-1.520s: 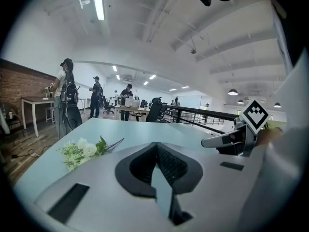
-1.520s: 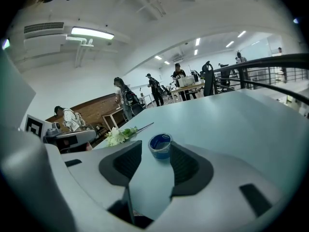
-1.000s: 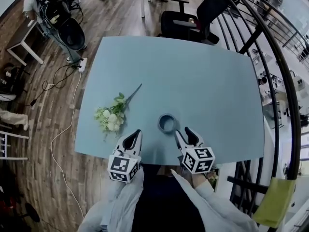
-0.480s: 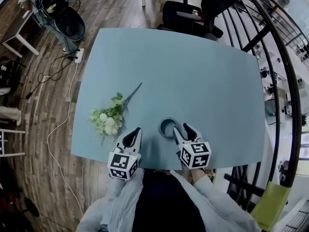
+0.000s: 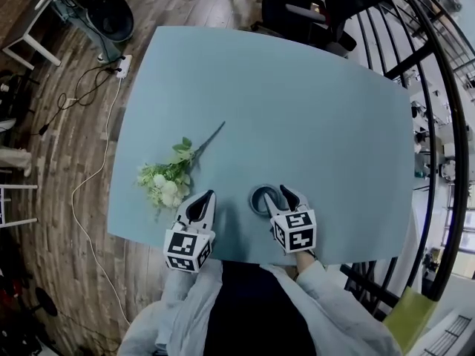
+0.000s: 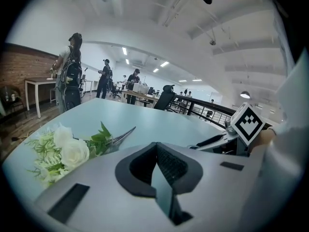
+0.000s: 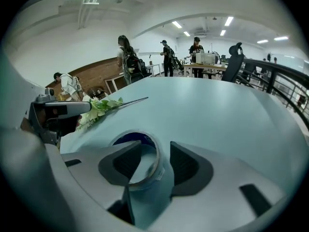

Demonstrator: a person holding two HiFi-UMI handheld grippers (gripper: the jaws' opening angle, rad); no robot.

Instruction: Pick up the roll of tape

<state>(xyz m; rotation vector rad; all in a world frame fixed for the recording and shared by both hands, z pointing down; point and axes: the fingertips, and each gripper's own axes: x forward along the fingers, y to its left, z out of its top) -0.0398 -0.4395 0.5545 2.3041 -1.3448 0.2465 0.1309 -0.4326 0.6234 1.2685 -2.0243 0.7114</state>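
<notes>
The roll of tape [image 5: 259,199] lies flat on the light blue table [image 5: 297,110] near its front edge; it is a grey ring with a dark hollow. My right gripper [image 5: 277,196] is open and sits at the roll's right side. In the right gripper view the roll's [image 7: 140,146] near wall stands between the two spread jaws, with one finger over the hollow and one outside, and I see no clamping. My left gripper [image 5: 205,201] is shut and empty, a hand's width left of the roll, by the white flowers [image 5: 165,182].
The flower sprig [image 6: 67,151] lies left of centre, its stem pointing to the far right. A black office chair [image 5: 304,10] stands beyond the table's far edge. A dark metal railing [image 5: 438,124] runs along the right. People [image 7: 126,57] stand at distant desks.
My right gripper has moved forward up to the roll, so its jaws now straddle the roll's wall. The left gripper has barely moved. The head view has shifted slightly.
</notes>
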